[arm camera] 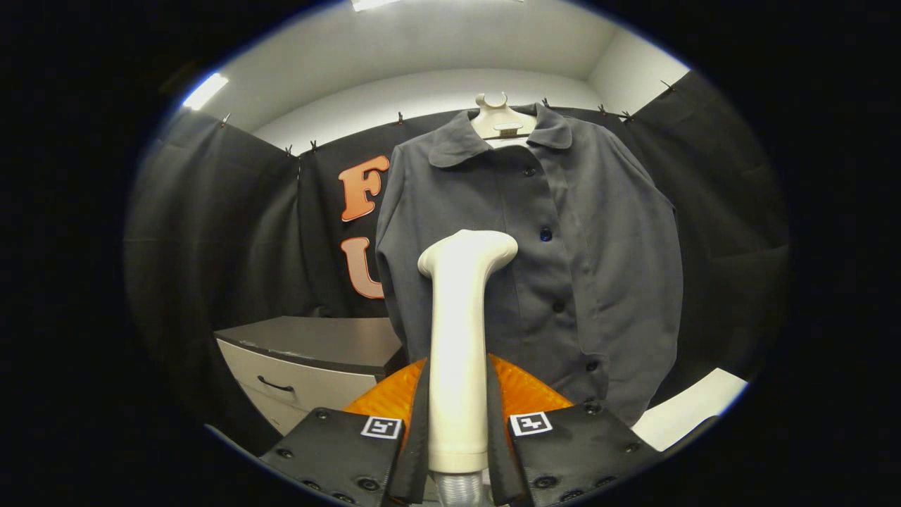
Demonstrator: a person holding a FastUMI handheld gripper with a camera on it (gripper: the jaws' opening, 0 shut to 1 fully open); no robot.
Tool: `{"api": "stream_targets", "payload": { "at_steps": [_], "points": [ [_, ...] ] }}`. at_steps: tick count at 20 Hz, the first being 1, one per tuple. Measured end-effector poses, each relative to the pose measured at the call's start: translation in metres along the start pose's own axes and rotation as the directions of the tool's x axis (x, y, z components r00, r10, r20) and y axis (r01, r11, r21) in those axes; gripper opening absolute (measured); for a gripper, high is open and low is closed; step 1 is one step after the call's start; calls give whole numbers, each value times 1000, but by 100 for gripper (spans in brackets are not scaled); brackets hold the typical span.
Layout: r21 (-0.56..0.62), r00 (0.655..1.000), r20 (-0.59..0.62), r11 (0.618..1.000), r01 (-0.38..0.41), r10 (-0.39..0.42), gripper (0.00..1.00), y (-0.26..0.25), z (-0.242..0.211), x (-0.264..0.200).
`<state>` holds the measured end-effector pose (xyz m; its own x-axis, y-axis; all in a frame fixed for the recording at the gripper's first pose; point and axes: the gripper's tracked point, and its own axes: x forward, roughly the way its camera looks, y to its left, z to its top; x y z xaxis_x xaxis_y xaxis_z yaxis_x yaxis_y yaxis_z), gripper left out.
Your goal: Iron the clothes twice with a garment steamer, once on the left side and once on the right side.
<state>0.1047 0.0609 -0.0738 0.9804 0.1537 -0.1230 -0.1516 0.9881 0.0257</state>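
**Now held: steamer raised before the hanging jacket**

Clearly seen along the fingers, the gripper (pixel 457 429) has its jaws closed on the steamer (pixel 461 338), one finger pressing each side of the cream handle. The handle stands upright between the fingers; its head bends toward the jacket (pixel 563 267) just above them. A ribbed hose (pixel 457 487) leaves the handle's foot.

The jacket, grey and buttoned, hangs from a pale hanger (pixel 501 120) against the booth wall, beyond the steamer head. Whether the head touches the cloth cannot be told; it overlies the chest on the left of the button line as viewed.

A low cabinet (pixel 317 359) with a drawer stands to the left, below the jacket's sleeve.

Handling, as a judgement: the steamer is a rigid, smooth plastic body, probably light to moderate in weight, with the hose adding drag below. The handle's straight middle, where the fingers now sit, is the sound place to hold; a smooth surface may twist if pressed hard against cloth. The jacket is soft and hangs free, so it will yield and swing under pressure; light, even strokes suit it.
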Motion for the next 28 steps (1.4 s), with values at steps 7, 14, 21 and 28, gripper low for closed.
{"api": "stream_targets", "payload": {
  "at_steps": [7, 14, 21, 28],
  "points": [
    [-4, 998, -65, 1000, 19, -19, 42, -7, -42, -10],
    [5, 988, -151, 999, 35, -33, 42, -15, -83, -15],
    [12, 975, -219, 999, 47, -43, 42, -21, -123, -19],
    [18, 955, -292, 998, 60, -52, 42, -27, -158, -27]
  ]
}}
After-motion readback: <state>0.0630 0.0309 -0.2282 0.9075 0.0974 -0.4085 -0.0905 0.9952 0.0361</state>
